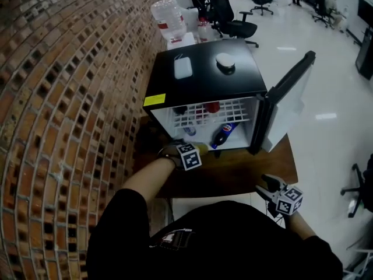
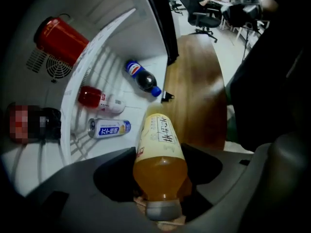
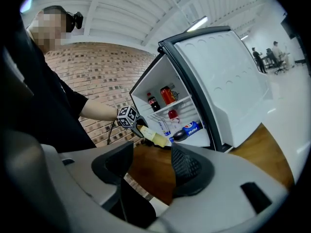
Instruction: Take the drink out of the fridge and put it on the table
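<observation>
- The left gripper (image 2: 160, 178) is clamped on the juice bottle (image 2: 160, 144) near its cap end, with the base pointing toward the open fridge (image 1: 204, 74).
- The bottle hangs tilted just in front of the fridge shelf, above the wooden table (image 1: 233, 171) and not resting on it.
- It is full, so probably fairly heavy, and smooth-walled. Held this near the cap it could swing or slip, and the labelled middle would be steadier.
- The right gripper (image 3: 150, 171) sits low, fingers apart and empty.

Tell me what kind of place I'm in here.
Most likely an open-plan office: rolling office chairs on a glossy floor, and a drinks-stocked mini fridge on a wooden table by a brick wall.
</observation>
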`<action>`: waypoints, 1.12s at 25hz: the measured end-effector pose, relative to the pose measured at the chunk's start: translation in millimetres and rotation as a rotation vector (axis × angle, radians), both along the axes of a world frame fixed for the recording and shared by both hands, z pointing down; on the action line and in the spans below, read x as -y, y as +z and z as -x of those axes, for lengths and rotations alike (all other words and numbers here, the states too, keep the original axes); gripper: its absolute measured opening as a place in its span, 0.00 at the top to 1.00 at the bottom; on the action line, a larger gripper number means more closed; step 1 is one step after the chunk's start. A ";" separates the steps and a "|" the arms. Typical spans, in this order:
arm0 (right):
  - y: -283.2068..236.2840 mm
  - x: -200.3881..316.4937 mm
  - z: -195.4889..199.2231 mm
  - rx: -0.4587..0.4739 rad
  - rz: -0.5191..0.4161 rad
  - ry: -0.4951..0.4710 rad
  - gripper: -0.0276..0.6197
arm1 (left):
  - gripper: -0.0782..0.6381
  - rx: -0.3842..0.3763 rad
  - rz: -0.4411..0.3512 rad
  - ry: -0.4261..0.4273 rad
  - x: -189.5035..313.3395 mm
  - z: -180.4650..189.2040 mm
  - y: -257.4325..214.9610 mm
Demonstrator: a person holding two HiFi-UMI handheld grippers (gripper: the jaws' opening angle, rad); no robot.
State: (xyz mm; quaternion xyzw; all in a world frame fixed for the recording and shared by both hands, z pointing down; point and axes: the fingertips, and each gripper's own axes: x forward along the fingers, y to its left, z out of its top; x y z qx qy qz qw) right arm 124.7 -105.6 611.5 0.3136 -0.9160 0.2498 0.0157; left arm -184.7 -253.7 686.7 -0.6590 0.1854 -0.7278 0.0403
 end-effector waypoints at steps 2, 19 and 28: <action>1.1 0.5 0.8 0.009 -0.002 -0.008 0.54 | 0.48 0.094 0.044 0.074 -17.7 7.6 -2.5; 18.9 39.2 -36.9 -0.124 -0.085 0.020 0.54 | 0.47 0.505 0.388 0.334 -93.3 6.5 10.2; 18.5 44.5 -45.6 -0.139 -0.097 0.042 0.54 | 0.47 0.527 0.394 0.335 -104.8 -15.5 41.7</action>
